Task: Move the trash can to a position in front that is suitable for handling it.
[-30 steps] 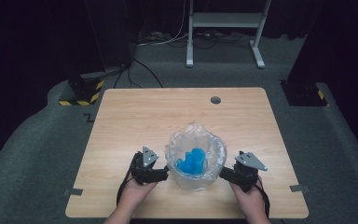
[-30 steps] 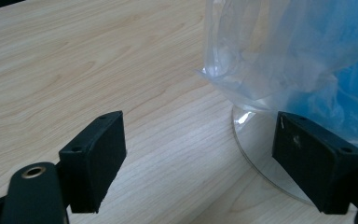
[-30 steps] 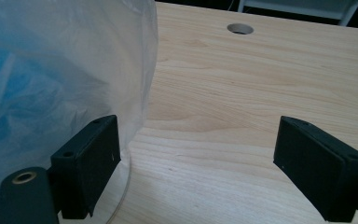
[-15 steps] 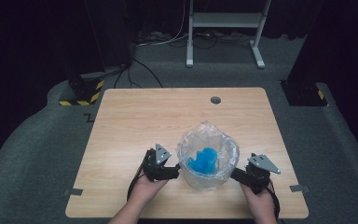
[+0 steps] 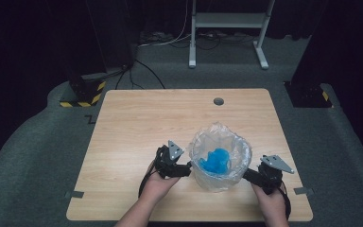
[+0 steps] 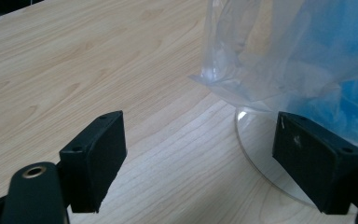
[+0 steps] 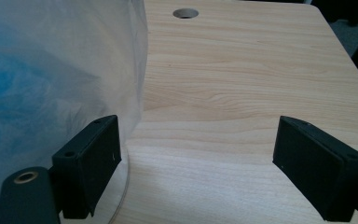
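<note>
Table [image 5: 137, 123] was evenly lit from above; surroundings at the frame's top & sides nearly black. High view soft, low detail. Gripper views: near jaws slightly blurred, glare on clear bag [image 6: 261, 60], soft shadows.

A light wooden counter [image 5: 137, 123] with a small round hole [image 5: 218, 101] near its far edge stands on grey carpet [image 5: 42, 156]. Beyond it are a white metal stand [image 5: 227, 21], black cables [image 5: 142, 71] on the floor, and two yellow-and-black striped bases [image 5: 82, 97].
</note>
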### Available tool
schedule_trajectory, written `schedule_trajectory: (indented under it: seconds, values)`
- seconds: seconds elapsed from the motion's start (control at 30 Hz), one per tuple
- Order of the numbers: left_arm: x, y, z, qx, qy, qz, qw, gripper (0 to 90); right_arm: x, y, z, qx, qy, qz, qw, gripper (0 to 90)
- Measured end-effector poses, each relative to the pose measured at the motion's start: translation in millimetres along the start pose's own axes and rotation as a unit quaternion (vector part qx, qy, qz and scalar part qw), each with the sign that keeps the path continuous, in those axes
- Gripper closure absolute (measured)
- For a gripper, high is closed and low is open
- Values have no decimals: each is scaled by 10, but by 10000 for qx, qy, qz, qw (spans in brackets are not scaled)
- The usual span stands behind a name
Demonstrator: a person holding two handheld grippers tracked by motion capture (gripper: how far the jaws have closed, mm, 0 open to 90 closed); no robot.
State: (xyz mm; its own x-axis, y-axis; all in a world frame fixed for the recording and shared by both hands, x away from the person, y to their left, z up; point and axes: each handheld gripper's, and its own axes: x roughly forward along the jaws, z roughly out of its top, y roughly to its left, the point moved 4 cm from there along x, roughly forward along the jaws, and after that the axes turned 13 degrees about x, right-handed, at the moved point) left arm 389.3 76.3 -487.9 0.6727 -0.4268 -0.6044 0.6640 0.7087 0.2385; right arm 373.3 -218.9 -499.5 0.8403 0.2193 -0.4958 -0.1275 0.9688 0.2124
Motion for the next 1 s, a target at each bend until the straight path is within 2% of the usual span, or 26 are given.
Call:
schedule_trajectory:
  seconds: [0.07,0.13,0.2,0.37,0.5,0.6,0.7,0.8,0.87,0.93,1.0]
  values:
    - [1,19,-18,16,-116,-29,9999,150,5,-28,24,-1,-10,-13,10000,143]
    - [-2,59,-57,-35,-63,-18,10000,148,0,-45,41,25,-45,21,10000,139]
    - [-34,114,-114,-168,-131,-7,9998,147,-5,-60,45,59,-49,8,10000,139]
    - [-130,199,-228,-329,-185,-22,9993,147,-82,-101,94,21,-152,-58,9999,139]
    - [-335,289,-214,-592,-662,34,9960,146,-244,-137,150,-29,-348,-26,9994,141]
    - [-493,371,-160,-791,-1076,112,9910,146,-413,-154,223,-108,-646,86,9978,145]
    - [-596,378,-105,-872,-1542,162,9841,145,-563,-151,327,-157,-1045,186,9942,143]
    - [-668,326,-5,-882,-1902,162,9776,140,-682,-99,418,-291,-1469,402,9879,142]
    - [-718,264,81,-912,-2170,197,9717,142,-748,-47,466,-326,-1698,510,9836,144]
    - [-733,205,154,-919,-2322,172,9682,147,-796,11,498,-260,-1846,649,9803,165]
    - [-723,132,238,-901,-2394,151,9666,152,-819,76,515,-227,-1915,723,9786,200]
